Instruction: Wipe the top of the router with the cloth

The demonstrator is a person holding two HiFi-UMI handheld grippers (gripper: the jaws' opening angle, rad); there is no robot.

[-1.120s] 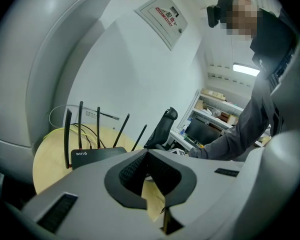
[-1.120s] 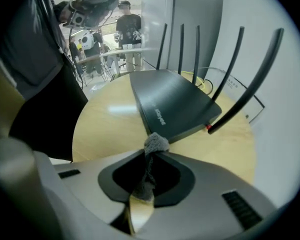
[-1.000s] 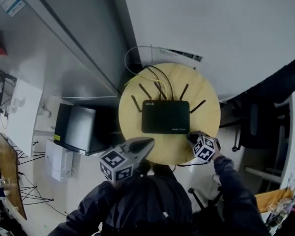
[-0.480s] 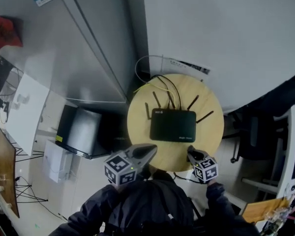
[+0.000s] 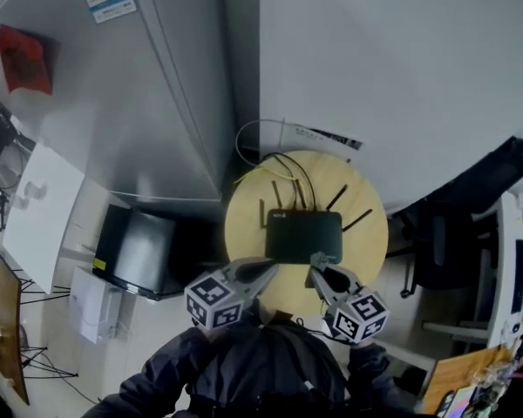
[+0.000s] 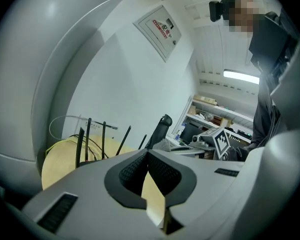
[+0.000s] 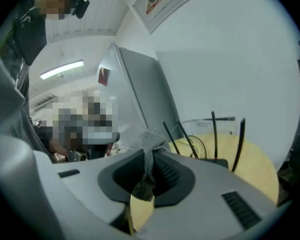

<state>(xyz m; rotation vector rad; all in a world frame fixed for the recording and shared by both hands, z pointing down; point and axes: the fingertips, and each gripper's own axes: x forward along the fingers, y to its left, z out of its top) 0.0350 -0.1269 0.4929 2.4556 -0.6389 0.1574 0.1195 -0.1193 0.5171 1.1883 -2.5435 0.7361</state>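
Note:
The black router (image 5: 303,236) lies flat on a round wooden table (image 5: 244,225), its antennas pointing toward the wall. My right gripper (image 5: 317,270) hovers at the router's near right corner, shut on a grey cloth (image 7: 149,141) that bunches up out of its jaws. My left gripper (image 5: 268,268) sits at the table's near edge, left of the router, shut with nothing between its pads. In the left gripper view the antennas (image 6: 82,143) rise beyond the closed jaws. In the right gripper view the router (image 7: 217,162) lies ahead to the right.
Yellow and black cables (image 5: 283,159) and a white wire loop (image 5: 253,133) trail from the router's back to the wall. A dark box (image 5: 138,249) stands on the floor left of the table. An office chair (image 5: 444,233) stands to the right.
My right gripper has come off the table's right front and moved left, closer to the left gripper. The head camera has shifted, so the table sits lower in view. The left gripper holds its place.

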